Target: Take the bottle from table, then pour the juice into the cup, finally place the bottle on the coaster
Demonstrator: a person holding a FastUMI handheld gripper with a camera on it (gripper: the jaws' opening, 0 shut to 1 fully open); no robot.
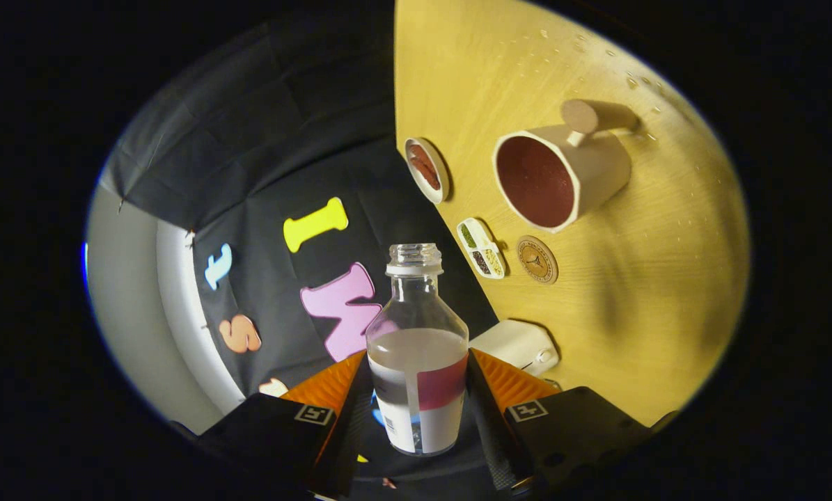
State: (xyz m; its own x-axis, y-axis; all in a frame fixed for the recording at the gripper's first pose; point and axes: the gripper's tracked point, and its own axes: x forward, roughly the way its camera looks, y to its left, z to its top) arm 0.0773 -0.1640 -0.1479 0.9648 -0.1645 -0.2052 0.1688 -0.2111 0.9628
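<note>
My gripper (417, 390) is shut on a clear glass bottle (417, 348), whose labelled lower body sits pressed between both orange fingers (328, 386). The bottle has no cap and holds pale juice to about its shoulder. The view is rolled, so the yellow wooden table (631, 313) stands on edge beyond the bottle. On it stands a cream cup (562, 177) with a dark red inside and a round knob handle, its mouth facing me. A round brown coaster (537, 259) lies near the cup, closer to the bottle's neck.
A small round dish (426, 169) with brown food sits by the table's edge. A white divided tray (482, 248) of seeds or spices lies next to the coaster. A white box-like device (516, 346) is just past my right finger. Water drops dot the far tabletop.
</note>
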